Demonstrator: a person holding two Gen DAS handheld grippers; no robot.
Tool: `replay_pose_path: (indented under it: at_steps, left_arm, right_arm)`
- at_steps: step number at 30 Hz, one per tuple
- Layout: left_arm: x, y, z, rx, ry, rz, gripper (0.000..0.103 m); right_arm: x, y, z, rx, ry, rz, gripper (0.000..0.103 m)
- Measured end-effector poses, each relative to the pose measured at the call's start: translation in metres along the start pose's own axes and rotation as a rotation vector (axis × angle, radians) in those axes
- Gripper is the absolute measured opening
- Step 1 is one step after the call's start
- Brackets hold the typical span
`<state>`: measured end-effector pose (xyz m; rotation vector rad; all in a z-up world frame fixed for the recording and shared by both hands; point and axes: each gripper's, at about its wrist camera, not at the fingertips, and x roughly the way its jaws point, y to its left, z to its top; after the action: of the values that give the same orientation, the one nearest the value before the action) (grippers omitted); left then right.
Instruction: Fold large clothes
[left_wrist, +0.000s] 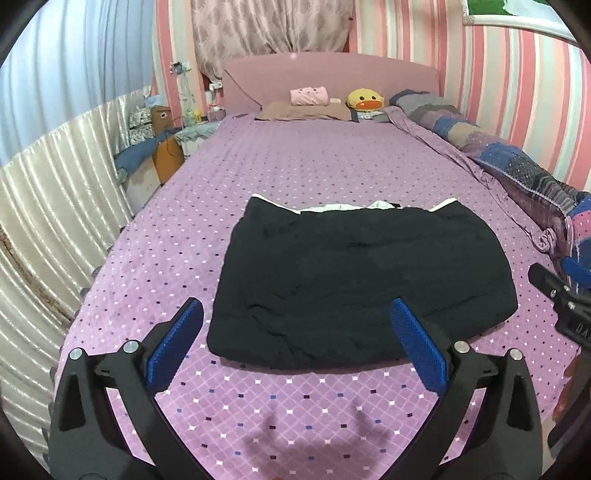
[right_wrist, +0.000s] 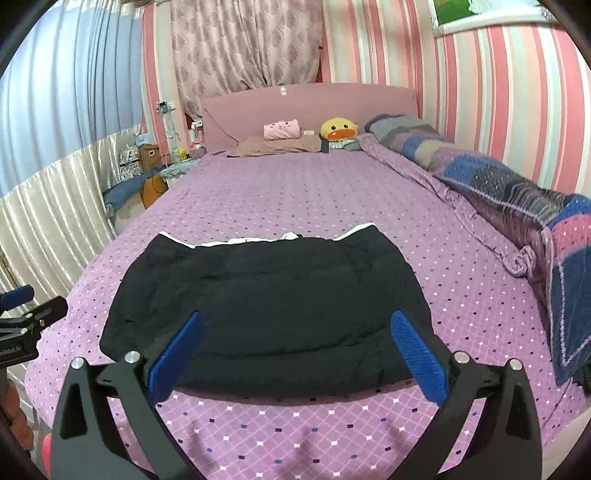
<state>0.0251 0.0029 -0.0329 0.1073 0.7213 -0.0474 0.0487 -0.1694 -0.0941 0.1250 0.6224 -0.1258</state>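
A black padded garment (left_wrist: 362, 280) (right_wrist: 273, 306) lies folded into a rough rectangle on the purple bedspread (left_wrist: 295, 166), white lining showing along its far edge. My left gripper (left_wrist: 295, 314) hovers above the garment's near left corner, blue pads spread wide with nothing between them. My right gripper (right_wrist: 295, 325) hangs over the garment's near edge, also wide open and empty. Each gripper shows at the side of the other's view: the right gripper's body (left_wrist: 561, 299) and the left gripper's body (right_wrist: 26, 325). Neither touches the cloth.
Pillows, a pink roll (left_wrist: 309, 96) and a yellow duck plush (left_wrist: 365, 100) sit by the pink headboard. A rolled patchwork quilt (right_wrist: 517, 184) runs along the striped wall on the right. Boxes and clutter (left_wrist: 162, 147) stand left of the bed by the curtains.
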Motion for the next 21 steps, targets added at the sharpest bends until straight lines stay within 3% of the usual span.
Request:
replay_pose_path:
  at_steps: [7, 14, 21]
  left_arm:
    - [-0.026, 0.009, -0.006, -0.018, -0.018, 0.030, 0.100]
    - [-0.032, 0.008, -0.007, -0.026, -0.012, 0.019, 0.100]
    - [-0.031, 0.008, -0.005, -0.032, -0.004, 0.014, 0.100]
  right_arm:
    - [-0.023, 0.021, -0.004, -0.012, 0.011, 0.016, 0.101]
    - [-0.047, 0.040, -0.003, -0.058, -0.029, -0.027, 0.101]
    - [-0.048, 0.039, 0.004, -0.051, -0.002, -0.028, 0.101]
